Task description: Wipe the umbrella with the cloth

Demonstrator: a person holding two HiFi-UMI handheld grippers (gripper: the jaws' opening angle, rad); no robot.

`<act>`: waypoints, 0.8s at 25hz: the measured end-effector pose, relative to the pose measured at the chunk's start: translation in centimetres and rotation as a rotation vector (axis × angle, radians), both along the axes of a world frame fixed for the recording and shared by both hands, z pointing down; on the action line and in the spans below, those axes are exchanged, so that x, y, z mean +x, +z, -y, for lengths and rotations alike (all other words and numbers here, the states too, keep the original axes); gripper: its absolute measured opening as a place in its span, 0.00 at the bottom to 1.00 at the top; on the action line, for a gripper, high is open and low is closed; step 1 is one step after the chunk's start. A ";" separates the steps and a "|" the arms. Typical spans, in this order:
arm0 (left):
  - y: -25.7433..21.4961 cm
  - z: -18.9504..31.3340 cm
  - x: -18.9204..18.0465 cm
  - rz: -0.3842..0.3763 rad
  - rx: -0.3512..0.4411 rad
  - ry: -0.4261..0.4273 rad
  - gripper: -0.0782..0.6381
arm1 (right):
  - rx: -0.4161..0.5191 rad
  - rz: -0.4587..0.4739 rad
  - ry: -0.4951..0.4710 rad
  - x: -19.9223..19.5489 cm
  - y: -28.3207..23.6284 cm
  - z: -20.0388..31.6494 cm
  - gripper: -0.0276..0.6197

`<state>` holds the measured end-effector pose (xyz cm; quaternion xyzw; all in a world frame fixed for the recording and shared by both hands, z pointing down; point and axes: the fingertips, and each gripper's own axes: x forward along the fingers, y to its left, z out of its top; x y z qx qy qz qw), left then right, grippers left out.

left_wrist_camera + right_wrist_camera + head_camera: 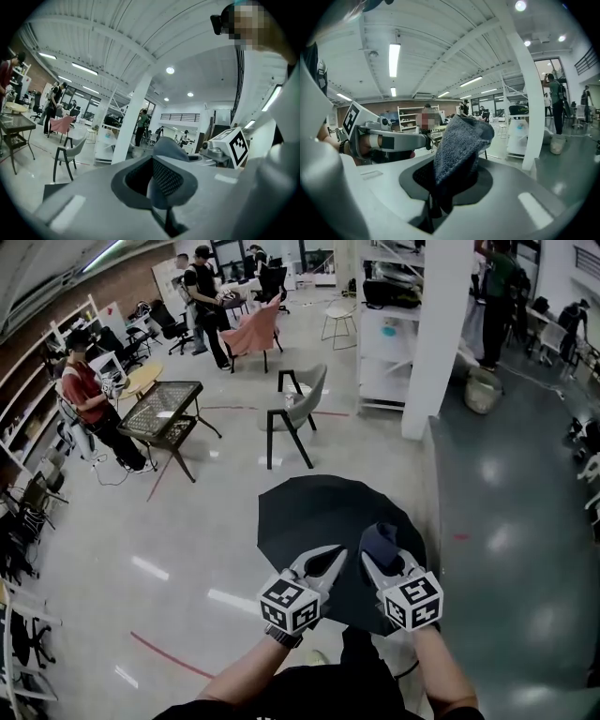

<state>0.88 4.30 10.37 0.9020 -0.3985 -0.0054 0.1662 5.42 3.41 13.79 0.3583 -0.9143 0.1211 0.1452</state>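
Closest to me, at the bottom centre of the head view, the two grippers sit side by side. My left gripper (328, 562) points up and slightly right. In its own view its fingers (89, 201) are pressed together with nothing between them. My right gripper (374, 564) is just right of it. Its fingers (511, 187) pinch a dark blue-grey cloth (458, 140), which stands up out of the jaws in a bunched fold. In the head view the cloth shows as a dark blue lump at that gripper's tip.

Just above the grippers, in the lower centre of the head view, the umbrella (305, 512) lies open on the pale floor (187, 549). Its black canopy faces up, and both gripper tips are over the near part of it. I cannot tell whether the cloth touches the fabric.

Above the umbrella, near mid-frame, stands a grey chair (298, 401) with black legs. Left of it is a dark table (164, 413) with a glass top, and further left a seated person (82, 388) in a red top. A white pillar (439, 334) rises right of centre. At the top left, a pink chair (255, 332) and a standing person (202, 292) in black are farthest off.
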 end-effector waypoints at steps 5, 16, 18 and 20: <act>-2.2 -0.4 -1.4 0.003 0.051 -0.019 0.11 | 0.042 0.029 -0.010 -1.5 -2.5 -0.5 0.17; -4.9 -0.2 -2.2 -0.001 0.100 -0.035 0.11 | 0.066 0.019 -0.002 -1.9 -4.5 -0.5 0.16; -5.1 -0.2 -2.4 0.000 0.103 -0.037 0.11 | 0.068 0.021 -0.002 -2.2 -4.7 -0.5 0.16; -5.0 -0.3 -2.6 -0.001 0.107 -0.040 0.11 | 0.073 0.021 -0.004 -2.4 -4.7 -0.5 0.16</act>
